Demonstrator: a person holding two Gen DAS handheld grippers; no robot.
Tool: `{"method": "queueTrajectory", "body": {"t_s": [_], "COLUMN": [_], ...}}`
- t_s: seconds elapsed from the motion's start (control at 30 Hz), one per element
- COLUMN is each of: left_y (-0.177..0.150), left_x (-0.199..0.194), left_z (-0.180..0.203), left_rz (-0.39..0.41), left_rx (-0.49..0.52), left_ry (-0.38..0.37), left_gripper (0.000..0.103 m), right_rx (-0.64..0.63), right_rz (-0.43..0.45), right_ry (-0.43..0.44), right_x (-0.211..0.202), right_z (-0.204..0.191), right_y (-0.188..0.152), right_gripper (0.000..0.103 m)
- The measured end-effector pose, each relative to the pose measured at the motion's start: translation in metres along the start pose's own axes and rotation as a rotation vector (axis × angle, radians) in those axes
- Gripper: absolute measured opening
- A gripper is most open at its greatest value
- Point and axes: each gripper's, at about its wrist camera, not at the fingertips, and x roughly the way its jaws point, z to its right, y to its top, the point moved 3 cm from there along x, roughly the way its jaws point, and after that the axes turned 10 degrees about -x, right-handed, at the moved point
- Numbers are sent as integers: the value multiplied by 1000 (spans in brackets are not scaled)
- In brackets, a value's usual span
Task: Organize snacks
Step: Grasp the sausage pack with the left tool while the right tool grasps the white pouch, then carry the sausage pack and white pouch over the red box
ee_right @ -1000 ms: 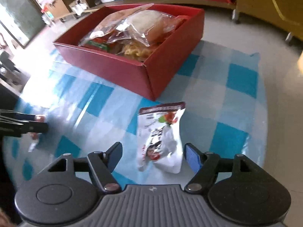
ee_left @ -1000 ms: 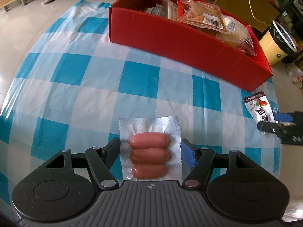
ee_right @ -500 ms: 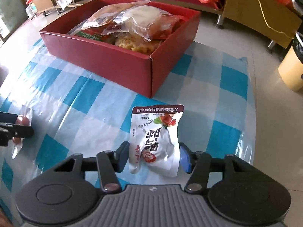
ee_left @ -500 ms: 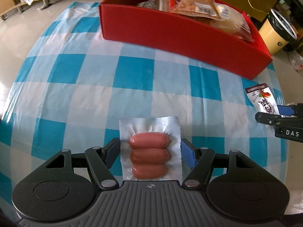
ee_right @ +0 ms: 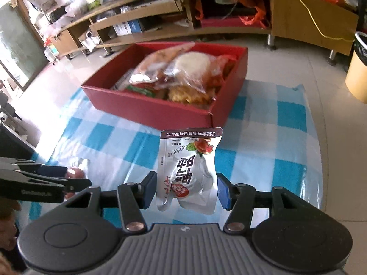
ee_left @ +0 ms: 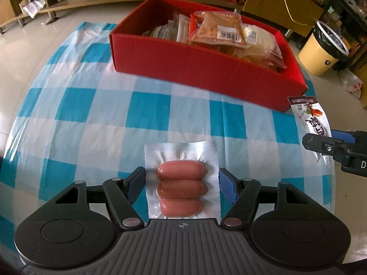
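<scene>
My left gripper [ee_left: 182,177] is shut on a clear vacuum pack of three pink sausages [ee_left: 182,185] and holds it above the checked cloth. My right gripper [ee_right: 187,189] is shut on a white snack pouch [ee_right: 189,169] with a dark top band and holds it lifted; the pouch also shows at the right in the left wrist view [ee_left: 309,116]. The red box [ee_left: 206,66], full of bagged snacks, stands at the back of the cloth and shows in the right wrist view [ee_right: 158,110] too.
The blue and white checked cloth [ee_left: 96,114] covers a round table. A yellow bin [ee_left: 321,48] stands on the floor past the box. Low wooden shelves [ee_right: 160,16] line the far wall. The left gripper's fingers [ee_right: 52,181] show at the left in the right wrist view.
Both grippers have risen off the table with their packs. The right gripper closed on the pouch and lifted it. The box now shows from higher up.
</scene>
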Motion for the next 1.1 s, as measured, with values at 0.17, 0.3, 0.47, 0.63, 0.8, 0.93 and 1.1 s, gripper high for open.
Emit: {"method": "queueTrajectory", "body": {"t_s": [0.17,0.3,0.47,0.63,0.8,0.93,1.1], "left_y": [6,11,18,28,39,50,62], "left_x": [-4,-10,-18,-27,-38,-47,-54], "left_z": [2,3,6,11,16,22,30], "left_rz": [16,37,73,119,170,212,252], "left_rx": [-9,-18,-19,-13,-16,-14,-11], "left_ry": [-7,-13,-17,-10,-13,-16,-19], "left_gripper": [75,75,75,75,75,75,75], "right_rx": [-9,-15,-12,-4,8,16,29], "right_rz": [27,54,91,135,175,210,251], "right_ry": [16,30,45,56,62,64,62], "right_x": [-1,-4,-8,-16,-23,-29,-37], "right_z": [-7,-11,-15,-17,-17,-16,-12], "right_y": [10,19,29,40,51,59,70], "right_gripper": [53,53,53,53,53,53,53]}}
